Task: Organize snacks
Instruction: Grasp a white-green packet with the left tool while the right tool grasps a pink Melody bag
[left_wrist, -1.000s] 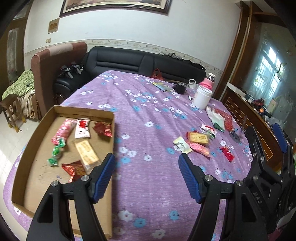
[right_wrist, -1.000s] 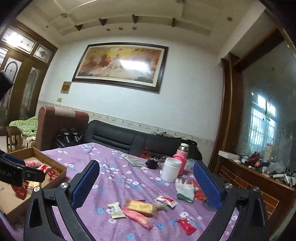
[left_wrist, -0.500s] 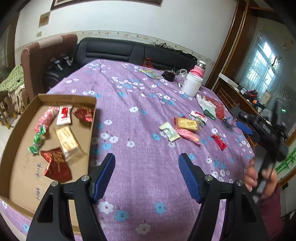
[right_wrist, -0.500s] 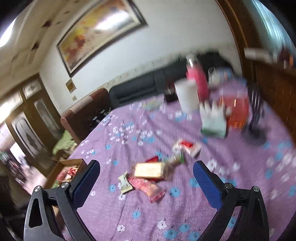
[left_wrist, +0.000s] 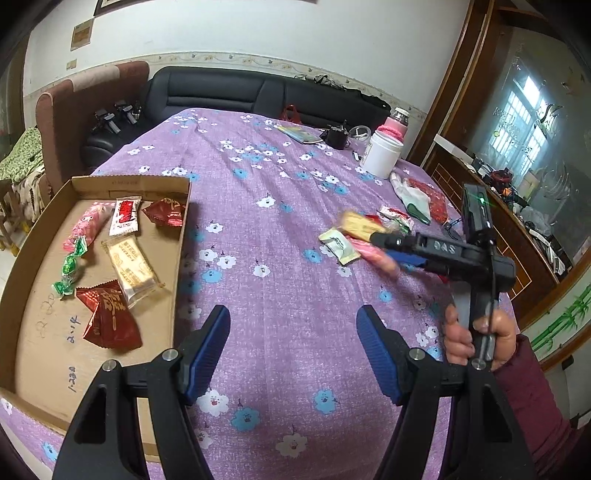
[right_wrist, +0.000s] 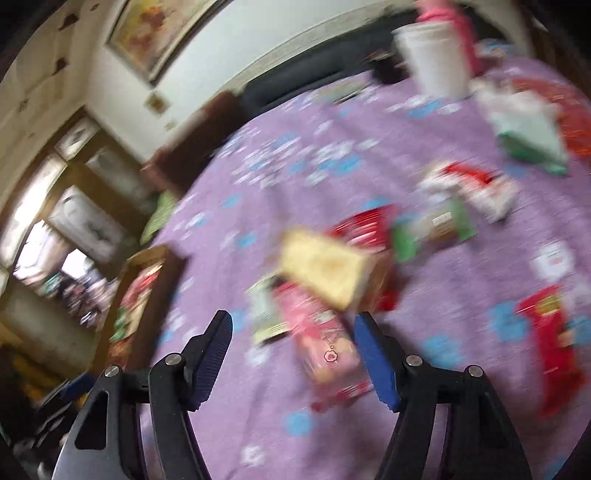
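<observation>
- Living room: white walls, framed painting high on the wall, black sofa (left_wrist: 258, 96) behind the table, brown armchair (left_wrist: 85, 110) at left, wooden cabinet along the right side.
- Purple floral tablecloth (left_wrist: 266, 258) covers a big table; far end clutter: white jar (left_wrist: 380, 155), pink bottle (left_wrist: 395, 125), small dark cup, a booklet.
- Cardboard tray (left_wrist: 33, 347) on the table's near-left edge, holding six wrapped snacks: pink pack, white-red pack, two red packs, green twist candy, beige biscuit pack (left_wrist: 129, 266).
- Loose snack pile (left_wrist: 369, 236) mid-right on the cloth, well apart from the tray: yellow biscuit pack (right_wrist: 325, 273), pink pack (right_wrist: 321, 339), pale green sachet, red packs, plus a green-white bag further back.
- Progress, my read: roughly half sorted; tray is part filled, about six or more pieces left on the cloth.
- Right gripper (right_wrist: 291, 350), held by a hand (left_wrist: 476, 336) in a dark red sleeve, is down at the pile; jaws have just been closing, pink pack sits between them, but pads look apart from it, no pinch yet. Right wrist view is heavily blurred.
- Left gripper (left_wrist: 293, 350) hovers over bare cloth just beside the tray, fingers spread, nothing between them.
- Likely next: close on the pink pack, carry it to the tray.
</observation>
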